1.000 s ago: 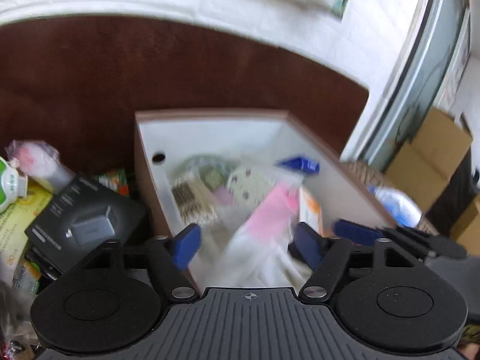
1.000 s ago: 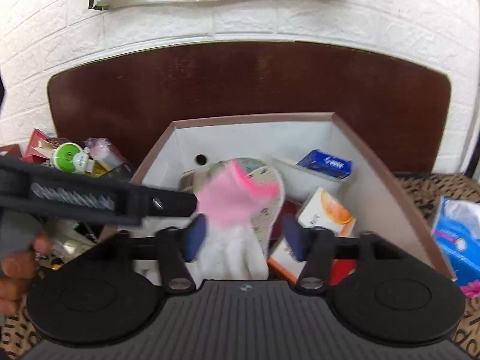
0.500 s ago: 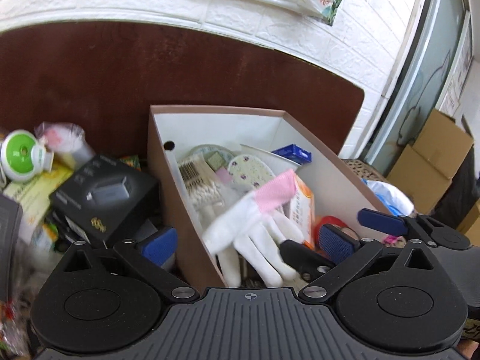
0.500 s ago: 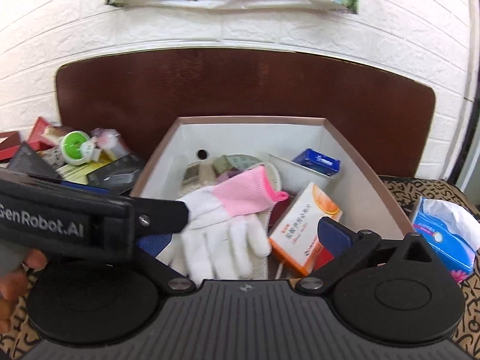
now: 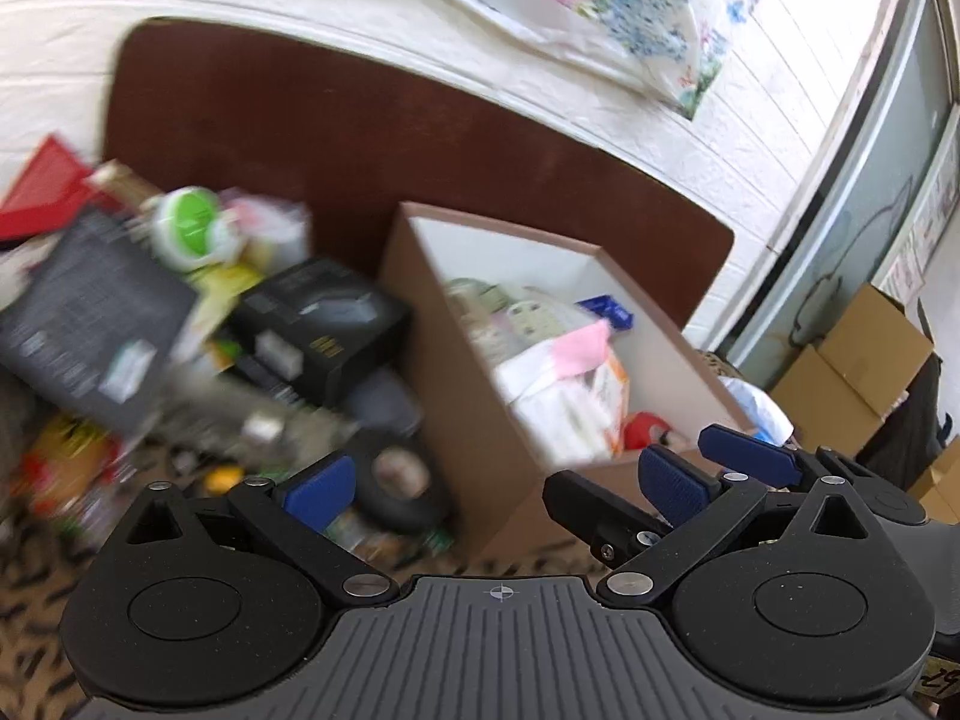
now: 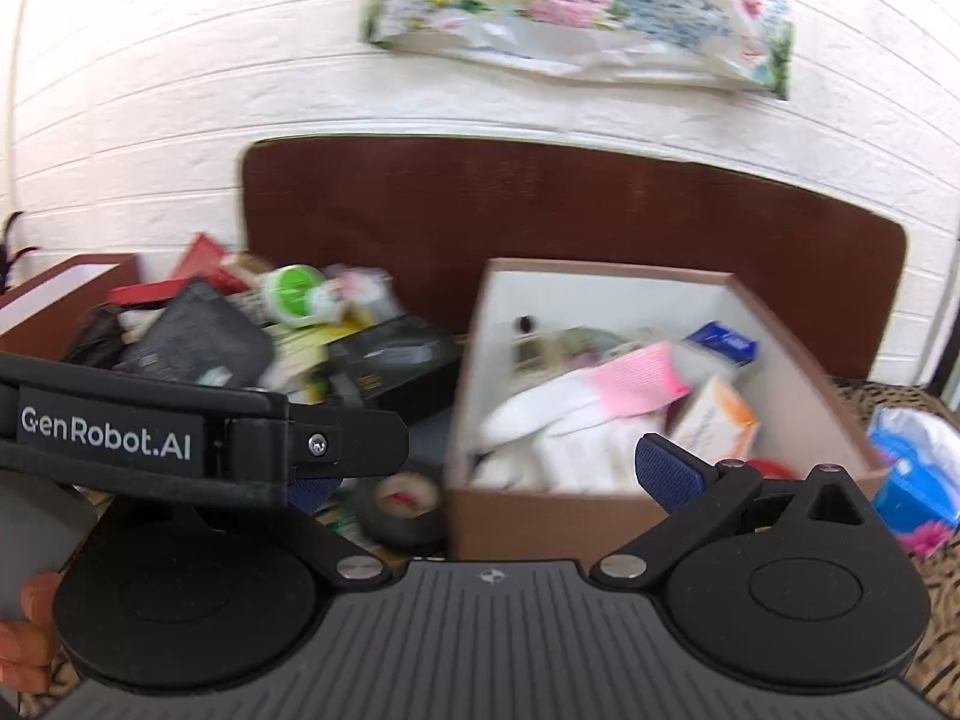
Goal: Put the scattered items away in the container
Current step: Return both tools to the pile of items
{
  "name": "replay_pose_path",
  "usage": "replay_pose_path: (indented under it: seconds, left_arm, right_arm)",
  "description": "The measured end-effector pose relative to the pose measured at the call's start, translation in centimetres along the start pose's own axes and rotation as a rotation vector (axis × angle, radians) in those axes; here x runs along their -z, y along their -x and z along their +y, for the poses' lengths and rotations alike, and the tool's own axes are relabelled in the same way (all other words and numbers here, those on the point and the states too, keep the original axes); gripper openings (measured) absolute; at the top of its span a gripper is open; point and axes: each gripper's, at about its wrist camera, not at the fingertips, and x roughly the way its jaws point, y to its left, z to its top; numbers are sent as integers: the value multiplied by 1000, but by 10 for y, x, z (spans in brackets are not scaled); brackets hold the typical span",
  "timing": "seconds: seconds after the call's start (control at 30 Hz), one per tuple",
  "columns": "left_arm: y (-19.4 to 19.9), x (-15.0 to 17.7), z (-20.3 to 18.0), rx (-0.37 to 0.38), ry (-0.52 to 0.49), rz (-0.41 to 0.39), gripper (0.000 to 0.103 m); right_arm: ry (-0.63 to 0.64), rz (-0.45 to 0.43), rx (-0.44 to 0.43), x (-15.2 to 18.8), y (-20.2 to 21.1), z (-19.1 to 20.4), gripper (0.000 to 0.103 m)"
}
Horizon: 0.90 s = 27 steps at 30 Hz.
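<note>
The brown box with a white inside (image 5: pixel 456 384) (image 6: pixel 540 510) holds several items, with a white glove with a pink cuff (image 5: pixel 558 372) (image 6: pixel 588 408) lying on top. My left gripper (image 5: pixel 498 480) is open and empty, in front of the box's near left corner. My right gripper (image 6: pixel 486 480) is open and empty, in front of the box's near wall. A pile of scattered items lies left of the box: a black box (image 5: pixel 324 324) (image 6: pixel 390 360), a green-lidded container (image 5: pixel 192 228) (image 6: pixel 294 294), a roll of black tape (image 5: pixel 396 486) (image 6: pixel 402 504).
A dark flat package (image 5: pixel 90 324) and red boxes (image 5: pixel 42 192) lie at the far left. A blue tissue pack (image 6: pixel 912 468) sits right of the box. A brown headboard (image 6: pixel 570 210) backs the scene. Cardboard cartons (image 5: pixel 852 366) stand far right.
Both grippers have opened, let go of the glove and pulled back and left. The glove now lies in the box. The views are blurred by motion.
</note>
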Motion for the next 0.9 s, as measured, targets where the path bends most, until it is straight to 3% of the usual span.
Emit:
replay_pose_path:
  seconds: [0.23,0.37,0.63,0.8,0.9]
  left_arm:
    - [47,59,55,-86,65,24,103]
    - [60,79,88,-155,107,44,103]
    - [68,74,123,-235,106,14,99]
    - [71,72,143,-274,148,7,97]
    - [73,68,153,-292,145,-6,91]
  right_arm:
    - [30,76,-110,48,3,66,103]
    - [41,142,-103,70,-6,90,103]
    - [-31,187,-105,78,-21,102,102]
    - [-20,194,-154,76,-34,115,99]
    - [-11,199,-185,72,-44,126,94]
